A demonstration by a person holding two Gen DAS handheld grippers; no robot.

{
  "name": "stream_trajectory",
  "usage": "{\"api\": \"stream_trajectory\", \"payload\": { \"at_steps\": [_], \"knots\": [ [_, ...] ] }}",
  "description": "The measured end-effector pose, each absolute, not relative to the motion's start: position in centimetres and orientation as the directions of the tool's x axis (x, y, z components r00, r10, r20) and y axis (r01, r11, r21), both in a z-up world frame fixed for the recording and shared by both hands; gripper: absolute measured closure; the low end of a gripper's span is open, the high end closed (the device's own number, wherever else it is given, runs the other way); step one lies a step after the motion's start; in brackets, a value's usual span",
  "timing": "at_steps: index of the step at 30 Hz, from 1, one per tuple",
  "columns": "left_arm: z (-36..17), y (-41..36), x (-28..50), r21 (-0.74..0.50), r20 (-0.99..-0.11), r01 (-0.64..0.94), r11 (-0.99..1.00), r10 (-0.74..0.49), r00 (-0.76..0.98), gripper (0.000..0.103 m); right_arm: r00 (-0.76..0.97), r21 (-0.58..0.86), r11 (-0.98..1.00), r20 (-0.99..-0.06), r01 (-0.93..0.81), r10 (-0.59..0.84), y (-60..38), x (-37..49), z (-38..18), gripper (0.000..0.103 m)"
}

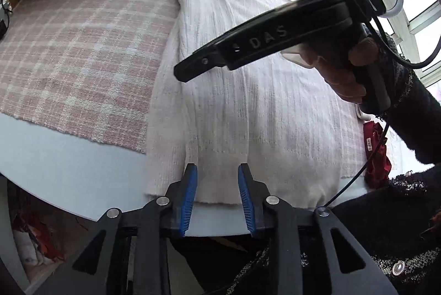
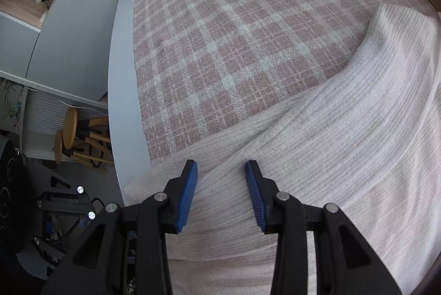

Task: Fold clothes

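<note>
Left wrist view shows the left claw (image 1: 217,171) spread wide and holding nothing, its blue pads (image 1: 190,193) poised over the hem of a white ribbed sweater (image 1: 248,107) that lies flat on a pink plaid cloth (image 1: 77,52) on the pale surface (image 1: 55,171), its long axis running away from the camera, hem nearest. Above the sweater a hand (image 1: 347,74) grips the other tool's black handle, angled down to the left. Right wrist view shows the right claw (image 2: 222,168) also spread wide and empty, just above a folded sleeve (image 2: 275,135) lying diagonally across the sweater.
</note>
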State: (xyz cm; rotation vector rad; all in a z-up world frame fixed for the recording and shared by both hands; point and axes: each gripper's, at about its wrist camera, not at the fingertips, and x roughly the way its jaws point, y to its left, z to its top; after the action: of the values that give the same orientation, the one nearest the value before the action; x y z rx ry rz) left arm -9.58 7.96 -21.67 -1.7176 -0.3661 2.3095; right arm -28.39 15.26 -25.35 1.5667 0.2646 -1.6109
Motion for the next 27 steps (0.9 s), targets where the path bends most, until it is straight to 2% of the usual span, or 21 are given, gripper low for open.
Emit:
{"api": "stream_trajectory", "payload": {
  "at_steps": [4, 7, 8, 9, 11, 14, 22, 27],
  "knots": [
    [-23.2, 7.1, -10.8, -0.297, -0.918, -0.002, -0.955, 0.286, -0.275, 0.058, 0.022, 0.357, -0.68, -0.894, 0.641, -0.448, 18.2, -31.8, -22.3, 0.066],
    [-24.7, 7.9, -11.6, -0.268, -0.932, -0.007, -0.963, 0.261, -0.252, 0.059, -0.092, 0.32, -0.775, -0.896, 0.546, -0.435, 21.2, -35.8, -20.3, 0.066],
    [-25.2, 8.2, -11.9, -0.258, -0.936, -0.009, -0.966, 0.252, -0.245, 0.062, -0.13, 0.315, -0.809, -0.894, 0.497, -0.428, 22.1, -37.4, -19.8, 0.066],
    [-25.6, 8.5, -12.2, -0.248, -0.94, -0.011, -0.969, 0.244, -0.237, 0.07, -0.166, 0.311, -0.84, -0.893, 0.445, -0.419, 23.1, -39.0, -19.2, 0.065],
    [-25.9, 8.3, -12.4, -0.264, -0.936, -0.007, -0.965, 0.258, -0.24, 0.093, -0.211, 0.309, -0.874, -0.89, 0.376, -0.405, 24.0, -42.0, -18.5, 0.063],
    [-25.7, 7.9, -12.2, -0.272, -0.929, -0.015, -0.962, 0.266, -0.258, 0.098, -0.209, 0.322, -0.887, -0.891, 0.331, -0.402, 22.7, -45.9, -19.0, 0.061],
    [-24.4, 7.2, -11.8, -0.306, -0.91, -0.068, -0.95, 0.312, -0.274, 0.098, -0.063, 0.204, -0.95, -0.972, 0.236, -0.224, 16.7, -50.6, -25.4, 0.061],
    [-24.0, 7.6, -12.0, -0.322, -0.901, -0.11, -0.94, 0.34, -0.27, 0.099, -0.104, 0.054, -0.969, -0.991, 0.242, -0.081, 14.8, -50.3, -26.3, 0.059]
  ]
}}
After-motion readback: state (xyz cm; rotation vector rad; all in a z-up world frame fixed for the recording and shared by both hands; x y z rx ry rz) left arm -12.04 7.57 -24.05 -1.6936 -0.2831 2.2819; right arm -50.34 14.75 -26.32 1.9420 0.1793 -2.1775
